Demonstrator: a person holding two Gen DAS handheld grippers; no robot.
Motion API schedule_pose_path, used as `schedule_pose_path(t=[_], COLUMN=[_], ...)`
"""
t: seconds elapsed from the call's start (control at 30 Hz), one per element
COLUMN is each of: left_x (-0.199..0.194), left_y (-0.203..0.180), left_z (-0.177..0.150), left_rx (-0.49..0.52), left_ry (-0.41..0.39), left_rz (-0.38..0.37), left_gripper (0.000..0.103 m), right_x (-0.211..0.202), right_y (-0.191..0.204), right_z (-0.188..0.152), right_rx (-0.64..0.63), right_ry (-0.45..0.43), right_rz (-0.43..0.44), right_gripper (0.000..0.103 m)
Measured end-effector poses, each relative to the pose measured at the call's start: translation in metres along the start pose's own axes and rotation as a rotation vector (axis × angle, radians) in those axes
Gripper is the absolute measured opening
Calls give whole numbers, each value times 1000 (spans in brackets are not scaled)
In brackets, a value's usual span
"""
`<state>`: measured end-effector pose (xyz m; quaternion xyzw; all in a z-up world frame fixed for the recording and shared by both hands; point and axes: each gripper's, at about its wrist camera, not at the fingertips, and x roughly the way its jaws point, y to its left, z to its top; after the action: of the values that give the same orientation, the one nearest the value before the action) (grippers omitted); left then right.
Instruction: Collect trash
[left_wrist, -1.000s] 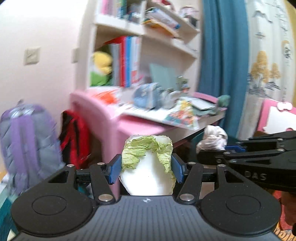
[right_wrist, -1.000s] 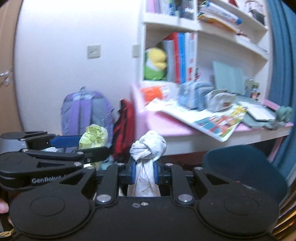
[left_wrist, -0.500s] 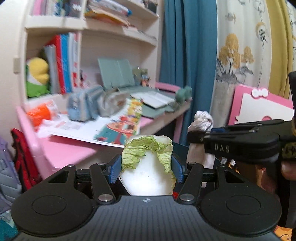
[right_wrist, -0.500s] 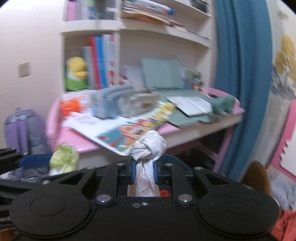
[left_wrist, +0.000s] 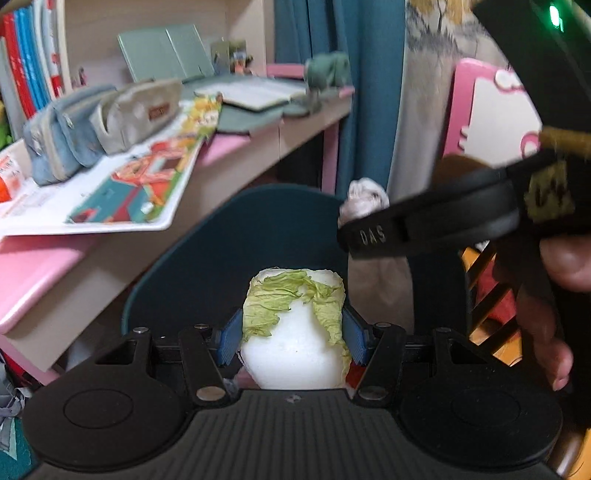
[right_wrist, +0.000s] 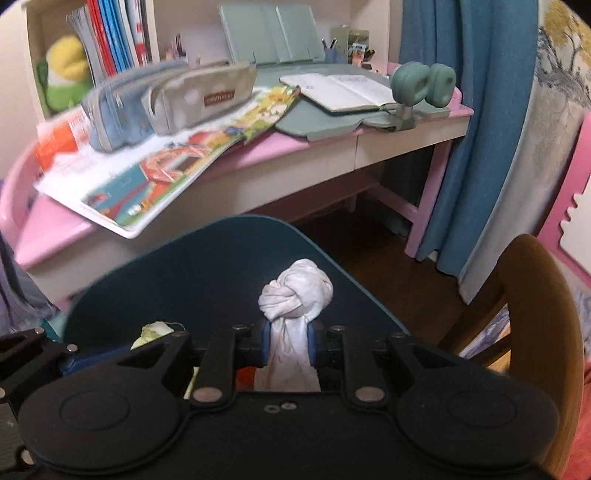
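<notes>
two grippers, each pinching trash above a dark teal bin (right_wrist: 207, 273). the left gripper (left_wrist: 293, 334) has its blue pads pressed on both sides of a cabbage chunk (left_wrist: 295, 332), white base and green leaf upright. the right gripper (right_wrist: 288, 341) pinches the neck of a knotted white bag (right_wrist: 293, 291), its jaws having just eased slightly wider. beyond the bin, a pink desk (right_wrist: 295, 142) carries an open picture book (right_wrist: 166, 173) overhanging its front edge.
</notes>
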<state>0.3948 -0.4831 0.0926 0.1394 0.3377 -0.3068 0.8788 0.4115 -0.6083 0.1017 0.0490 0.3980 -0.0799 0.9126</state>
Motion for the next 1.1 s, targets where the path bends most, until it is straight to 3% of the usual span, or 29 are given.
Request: schedule_pose_path(t=[0.4,0.53,0.6,0.67,0.8,1.1], left_x=[36,41,40,37,21,-32], left_y=[4,5,6,6,5,4], left_z=[0,-2,-4,-4,-5,-6], left_rx=[25,30,16,23,8,-28], left_ry=[139,167,166,159,109,7], left_rz=[-5,-5,-7,-11,-26,-44], left_gripper=[58,58,59,59,71,73], right_x=[39,35,29,24,7,-40], right_y=[0,2,5,6,6,0], right_z=[-4,-5,-6,-6,-8,-23], right_rx=[49,51,48,49,51,55], right_ry=[168,160,141,131,111,43], right_rz=[0,3,-2,-6,1,18], right_gripper=[31,51,62,62,64,65])
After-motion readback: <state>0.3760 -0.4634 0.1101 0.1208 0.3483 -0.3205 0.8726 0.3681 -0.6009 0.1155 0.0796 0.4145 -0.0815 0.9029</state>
